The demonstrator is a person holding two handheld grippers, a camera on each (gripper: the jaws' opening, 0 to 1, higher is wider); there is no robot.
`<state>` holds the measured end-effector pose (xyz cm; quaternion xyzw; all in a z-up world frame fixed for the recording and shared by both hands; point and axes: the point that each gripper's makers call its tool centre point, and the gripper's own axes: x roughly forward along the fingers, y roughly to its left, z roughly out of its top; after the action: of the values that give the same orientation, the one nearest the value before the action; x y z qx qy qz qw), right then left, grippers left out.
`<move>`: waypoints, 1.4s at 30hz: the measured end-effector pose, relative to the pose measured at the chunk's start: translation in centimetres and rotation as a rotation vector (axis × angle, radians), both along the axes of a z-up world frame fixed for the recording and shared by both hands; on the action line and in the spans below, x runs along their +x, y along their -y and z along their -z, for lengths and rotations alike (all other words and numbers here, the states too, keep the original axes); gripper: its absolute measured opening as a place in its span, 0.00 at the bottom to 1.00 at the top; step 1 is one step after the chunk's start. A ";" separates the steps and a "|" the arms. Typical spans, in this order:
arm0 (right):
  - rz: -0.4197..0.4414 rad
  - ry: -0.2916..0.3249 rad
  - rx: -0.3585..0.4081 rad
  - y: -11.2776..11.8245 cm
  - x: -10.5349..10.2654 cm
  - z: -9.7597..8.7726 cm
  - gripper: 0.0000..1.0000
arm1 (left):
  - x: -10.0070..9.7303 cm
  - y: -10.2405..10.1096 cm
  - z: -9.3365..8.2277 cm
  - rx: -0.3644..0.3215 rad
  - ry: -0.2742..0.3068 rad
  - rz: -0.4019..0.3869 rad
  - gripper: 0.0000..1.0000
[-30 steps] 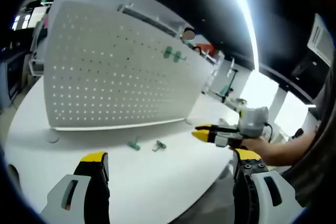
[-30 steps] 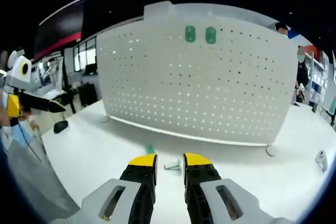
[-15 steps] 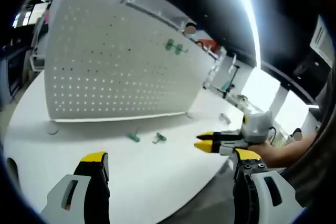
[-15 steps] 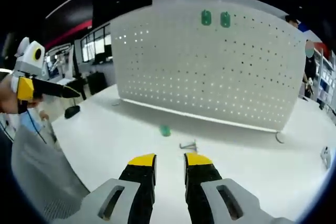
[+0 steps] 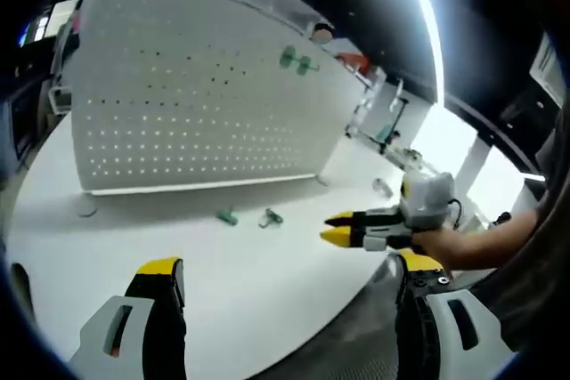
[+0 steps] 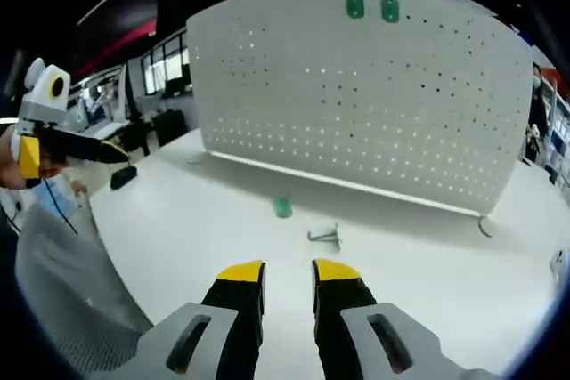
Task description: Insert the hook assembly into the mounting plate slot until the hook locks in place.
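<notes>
Both tools hovered over the white desk [image 6: 160,220], hook parts lying loose in front of the pegboard.

Right gripper view: small green piece [image 6: 282,208] & grey hook [image 6: 325,237] sat mid-frame, just apart, too small to make out shape; two green pieces [image 6: 371,7] sat on upper pegboard [image 6: 356,104]; room beyond dim, w/ windows at left edge. Right tool [image 6: 287,284] at bottom centre: jaws nearly together w/ a thin gap, nothing held. Left gripper view: left tool [image 5: 289,284] at bottom, jaws spread wide, empty; the right tool entered mid-right, held by a hand [image 5: 441,245]. Pegboard's top edge cut off there.
</notes>
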<state>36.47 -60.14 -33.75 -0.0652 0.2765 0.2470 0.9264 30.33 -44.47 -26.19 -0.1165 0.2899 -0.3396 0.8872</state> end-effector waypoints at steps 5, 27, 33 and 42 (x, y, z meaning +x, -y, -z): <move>0.008 -0.021 0.005 -0.1 2.0 1.0 0.19 | -0.4 -0.4 0.8 0.041 -0.013 0.013 1.00; -0.019 -0.153 -0.122 0.6 8.8 6.7 0.19 | 0.1 -1.8 1.6 0.050 -0.046 -0.020 1.00; -0.030 -0.186 -0.147 0.3 9.3 7.7 0.17 | 0.1 -2.1 2.1 0.050 -0.061 -0.025 1.00; -0.043 -0.227 -0.217 1.1 9.9 9.1 0.08 | 0.3 -2.3 2.1 0.050 -0.068 -0.028 1.00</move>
<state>46.38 -61.20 -42.81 -0.1423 0.4028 0.2411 0.8714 30.61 -42.20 -28.32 -0.1100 0.3264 -0.3158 0.8841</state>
